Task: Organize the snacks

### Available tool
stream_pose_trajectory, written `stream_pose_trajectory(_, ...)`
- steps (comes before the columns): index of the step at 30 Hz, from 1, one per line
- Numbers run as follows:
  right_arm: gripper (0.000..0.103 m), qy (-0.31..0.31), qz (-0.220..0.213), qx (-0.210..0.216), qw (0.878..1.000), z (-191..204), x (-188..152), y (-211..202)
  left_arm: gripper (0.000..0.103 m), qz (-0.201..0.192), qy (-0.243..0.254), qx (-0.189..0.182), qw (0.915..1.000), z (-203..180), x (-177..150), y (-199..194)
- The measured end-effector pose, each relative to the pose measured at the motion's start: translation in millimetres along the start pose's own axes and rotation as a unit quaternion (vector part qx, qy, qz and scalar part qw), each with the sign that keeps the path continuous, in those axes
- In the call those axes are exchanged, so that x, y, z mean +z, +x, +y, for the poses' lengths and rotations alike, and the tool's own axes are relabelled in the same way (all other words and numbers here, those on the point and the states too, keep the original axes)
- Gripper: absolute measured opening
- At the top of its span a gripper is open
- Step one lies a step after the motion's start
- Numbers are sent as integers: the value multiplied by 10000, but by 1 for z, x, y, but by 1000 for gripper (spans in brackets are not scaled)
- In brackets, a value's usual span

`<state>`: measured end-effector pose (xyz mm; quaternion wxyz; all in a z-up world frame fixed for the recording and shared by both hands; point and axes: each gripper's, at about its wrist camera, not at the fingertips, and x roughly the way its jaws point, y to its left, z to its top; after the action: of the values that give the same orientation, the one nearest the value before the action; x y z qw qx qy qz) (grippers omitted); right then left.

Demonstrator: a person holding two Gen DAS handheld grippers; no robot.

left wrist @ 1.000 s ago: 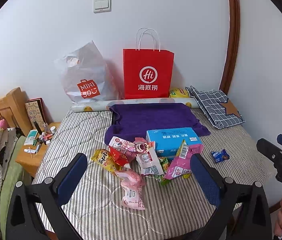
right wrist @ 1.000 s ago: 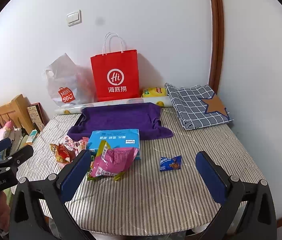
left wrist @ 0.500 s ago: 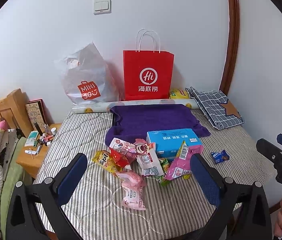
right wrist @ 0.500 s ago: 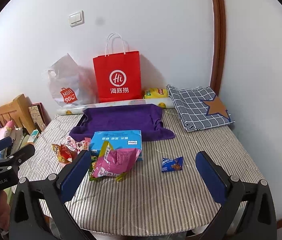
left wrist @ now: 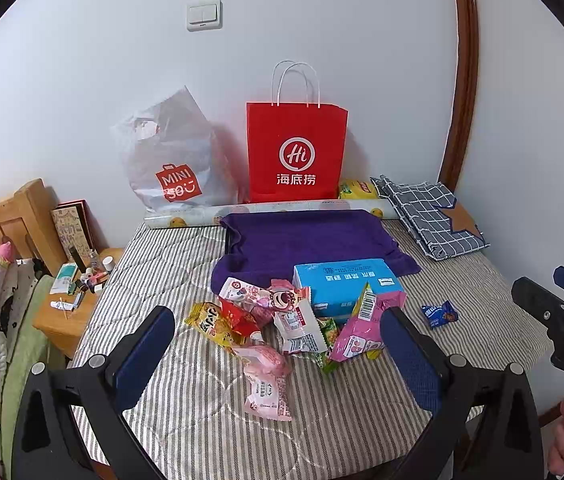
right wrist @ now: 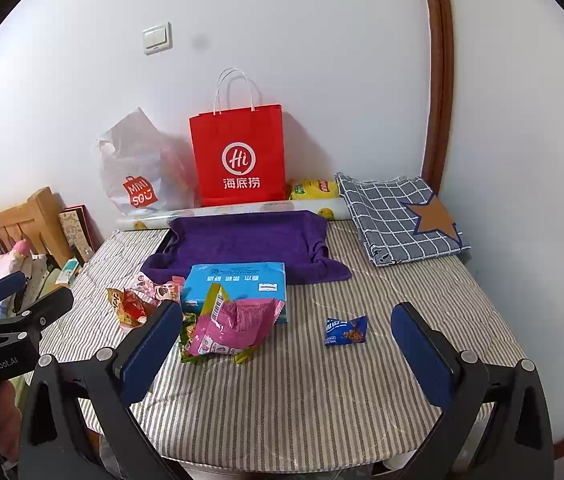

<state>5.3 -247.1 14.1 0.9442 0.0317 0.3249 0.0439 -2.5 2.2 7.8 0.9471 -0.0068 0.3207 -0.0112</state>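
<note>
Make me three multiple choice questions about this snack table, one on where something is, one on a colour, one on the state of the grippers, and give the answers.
1. Where does the small blue snack packet lie?
A. Alone on the striped cloth, right of the snack pile
B. Inside the red paper bag
C. On the purple towel

2. What colour is the tissue box?
A. Green
B. Light blue
C. Orange

3. How do the two grippers stand?
A. Both open, holding nothing
B. Left shut on a packet
C. Right shut on the box

Answers: 1 A, it sits apart from the other packets. 2 B, its top is light blue. 3 A, the left gripper and the right gripper both show fingers spread wide with nothing between.
</note>
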Motion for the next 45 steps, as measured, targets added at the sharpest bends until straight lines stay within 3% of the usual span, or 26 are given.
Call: stream_pose_trajectory(45, 103, 17, -62, 2, 10000, 0, -2, -6, 103, -25, 17, 12, 10000, -2, 4, -4)
